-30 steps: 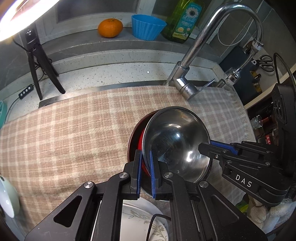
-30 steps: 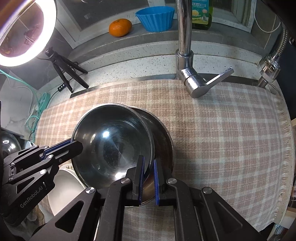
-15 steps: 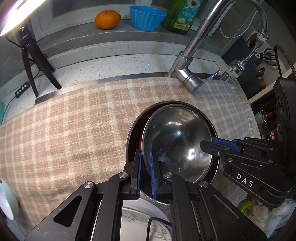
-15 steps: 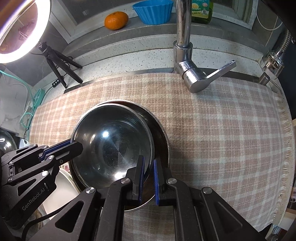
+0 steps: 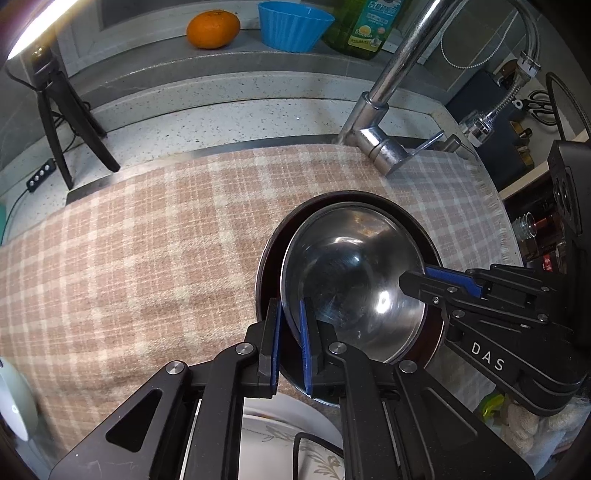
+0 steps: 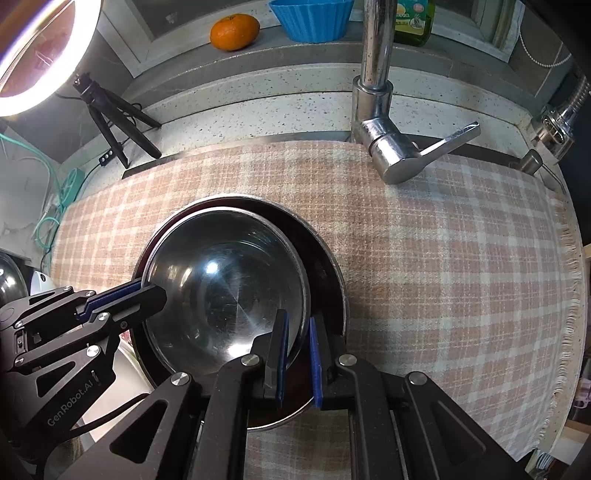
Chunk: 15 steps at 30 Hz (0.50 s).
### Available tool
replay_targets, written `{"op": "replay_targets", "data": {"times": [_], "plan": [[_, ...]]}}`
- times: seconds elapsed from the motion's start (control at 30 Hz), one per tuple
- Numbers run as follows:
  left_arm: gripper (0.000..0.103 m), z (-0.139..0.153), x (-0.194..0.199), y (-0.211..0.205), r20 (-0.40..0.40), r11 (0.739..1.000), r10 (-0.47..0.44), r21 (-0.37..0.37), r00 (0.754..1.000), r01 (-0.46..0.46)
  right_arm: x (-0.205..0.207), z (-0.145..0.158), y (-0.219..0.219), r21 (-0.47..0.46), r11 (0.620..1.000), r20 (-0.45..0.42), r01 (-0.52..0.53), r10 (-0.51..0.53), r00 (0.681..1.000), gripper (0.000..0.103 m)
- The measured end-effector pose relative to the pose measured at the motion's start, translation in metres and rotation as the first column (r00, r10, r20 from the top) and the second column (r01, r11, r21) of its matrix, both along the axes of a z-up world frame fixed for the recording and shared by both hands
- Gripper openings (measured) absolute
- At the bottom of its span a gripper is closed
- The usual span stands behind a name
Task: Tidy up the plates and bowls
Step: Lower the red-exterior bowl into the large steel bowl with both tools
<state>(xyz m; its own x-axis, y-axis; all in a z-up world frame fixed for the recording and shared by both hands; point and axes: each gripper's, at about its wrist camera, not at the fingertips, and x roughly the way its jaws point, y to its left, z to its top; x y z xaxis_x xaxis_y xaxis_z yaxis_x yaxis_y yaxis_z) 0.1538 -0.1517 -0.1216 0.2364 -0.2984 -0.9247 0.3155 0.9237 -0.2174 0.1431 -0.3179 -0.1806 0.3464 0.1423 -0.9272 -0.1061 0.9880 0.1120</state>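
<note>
We pinched steel bowl (image 5: 354, 291) rim, left gripper (image 5: 290, 345) at 7 o'clock, right gripper (image 6: 297, 360) at 5; bowl nested in dark pan (image 6: 325, 266) on plaid cloth (image 6: 443, 258). Light, stiff, slippery: thin rim was best hold.

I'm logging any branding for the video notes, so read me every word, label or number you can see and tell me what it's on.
"DAS": white letters on the right gripper, seen from the left wrist.
"GenRobot.AI": grey letters on the left gripper, seen from the right wrist.
Green bottle on the back ledge: its label print is too small and blurred to read.
Nothing else bears legible text.
</note>
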Motion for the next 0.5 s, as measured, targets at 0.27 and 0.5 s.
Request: {"op": "replay_targets", "data": {"times": [0.27,0.5], "plan": [[0.012,0.007,-0.006,0.002,0.033,1.0,0.002,0.006,0.999,-0.002,-0.001,0.005,0.003,-0.025,1.0,0.025,-0.003,0.003,1.0,0.021],[0.012,0.036,-0.019,0.013,0.127,1.0,0.021,-0.002,0.992,-0.021,-0.017,0.027,0.005,-0.049,0.998,0.091,-0.031,0.035,0.995,0.022]]}}
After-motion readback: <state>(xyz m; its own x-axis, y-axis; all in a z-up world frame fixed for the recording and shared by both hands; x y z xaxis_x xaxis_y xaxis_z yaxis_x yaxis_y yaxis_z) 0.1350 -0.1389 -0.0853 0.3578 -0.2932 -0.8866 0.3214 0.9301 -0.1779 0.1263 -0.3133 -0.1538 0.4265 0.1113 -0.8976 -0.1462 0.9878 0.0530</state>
